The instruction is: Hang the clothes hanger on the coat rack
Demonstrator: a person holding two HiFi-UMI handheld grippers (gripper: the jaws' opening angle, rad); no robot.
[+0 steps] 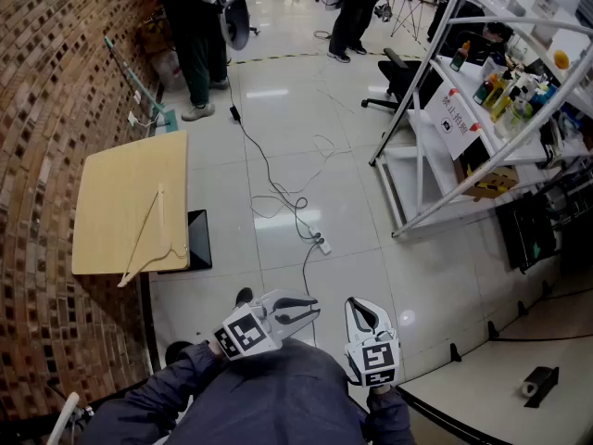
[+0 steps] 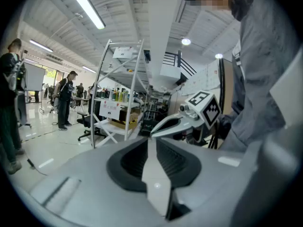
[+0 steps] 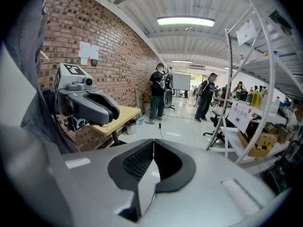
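A wooden clothes hanger point(image 1: 145, 230) lies flat on a light wooden tabletop point(image 1: 111, 193) set against a brick wall point(image 1: 37, 156), one end reaching just past the tabletop's near edge. The hanger is untouched, well apart from both tools. Nearer the camera, a person in a grey jacket holds the left tongs point(image 1: 310, 309) and the right tongs point(image 1: 359, 306) side by side at waist level above the glossy tiled floor point(image 1: 306, 137). Both point slightly downward, and their tips are near each other. Each pair of tongs is pressed fully together, with nothing between its jaws. A black cable point(image 1: 269, 170) trails across the floor to a white power strip point(image 1: 321, 243) between the tabletop and a tall white metal rack point(image 1: 422, 156). The rack's shelves carry bottles point(image 1: 505, 91) and a cardboard box point(image 1: 491, 184). Several people point(image 1: 195, 35) stand at the far end of the room.
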